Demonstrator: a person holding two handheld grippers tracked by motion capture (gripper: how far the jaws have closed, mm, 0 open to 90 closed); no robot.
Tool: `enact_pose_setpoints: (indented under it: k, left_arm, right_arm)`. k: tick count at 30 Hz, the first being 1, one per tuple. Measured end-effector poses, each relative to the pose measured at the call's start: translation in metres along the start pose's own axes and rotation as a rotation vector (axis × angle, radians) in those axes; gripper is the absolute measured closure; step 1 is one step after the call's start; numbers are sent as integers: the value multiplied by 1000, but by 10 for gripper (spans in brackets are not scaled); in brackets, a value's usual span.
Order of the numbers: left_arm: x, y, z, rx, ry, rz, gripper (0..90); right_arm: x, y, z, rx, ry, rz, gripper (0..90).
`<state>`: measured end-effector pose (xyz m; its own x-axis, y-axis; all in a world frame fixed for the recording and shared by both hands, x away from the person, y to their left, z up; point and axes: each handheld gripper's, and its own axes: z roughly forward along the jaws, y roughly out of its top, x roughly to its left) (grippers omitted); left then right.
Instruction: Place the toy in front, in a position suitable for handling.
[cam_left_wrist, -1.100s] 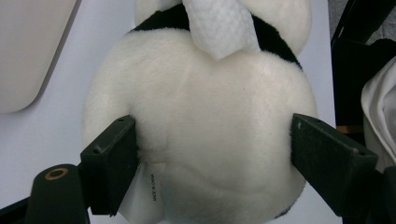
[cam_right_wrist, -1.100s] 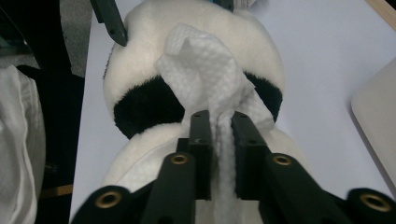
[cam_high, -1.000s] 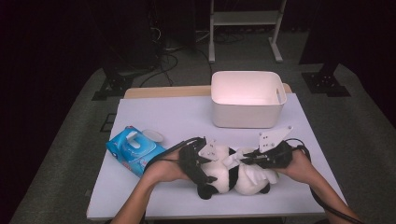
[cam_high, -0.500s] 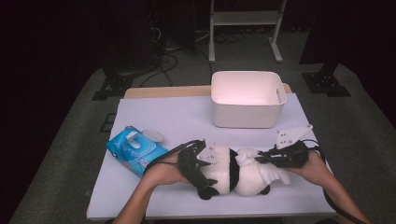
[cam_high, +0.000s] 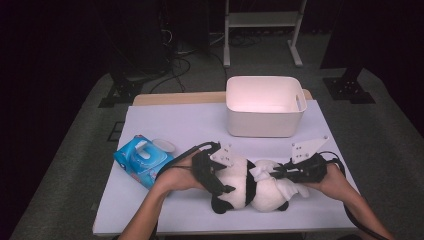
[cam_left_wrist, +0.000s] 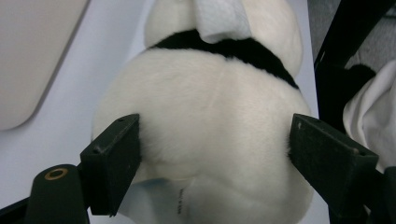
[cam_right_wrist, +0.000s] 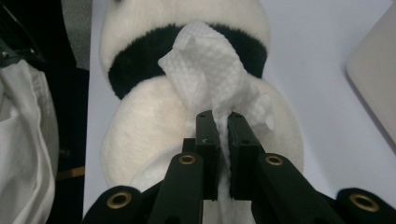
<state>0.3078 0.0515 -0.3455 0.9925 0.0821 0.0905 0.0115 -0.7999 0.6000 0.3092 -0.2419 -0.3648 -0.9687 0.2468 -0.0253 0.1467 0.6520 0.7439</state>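
A black and white panda plush lies on its side near the front of the white table. My left gripper comes in from the left, and its wide-set jaws press on both flanks of the plush's white body. My right gripper comes in from the right, shut on a white wipe. That wipe rests against the plush's body, by its black band. The wipe also shows at the far end of the plush in the left gripper view.
A white bin stands behind the plush at the back right. A blue wipe pack with its lid up lies to the left. A crumpled white cloth lies under my right hand. A wooden board edges the table's back.
My right gripper, with the wipe in it, has shifted a little to the right over the plush. The left gripper and the plush have stayed put.
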Motion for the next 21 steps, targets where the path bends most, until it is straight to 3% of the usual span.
enact_pose_setpoints:
  k: [6, 10, 17, 21]
  left_arm:
    - [-6, -2, 0, 4, 1, 20, 177]
    - [-9, -6, 0, -11, 14, 13, 178]
    - [-13, -6, -1, -25, 20, 28, 179]
    - [-5, -2, -8, -91, 18, -5, 176]
  right_arm:
    - [-5, 19, 14, -36, 24, -15, 842]
    - [-8, 24, 18, -28, 32, -23, 842]
    - [-13, 1, -2, -22, -5, 32, 840]
    - [-13, -12, -8, -29, -8, 61, 839]
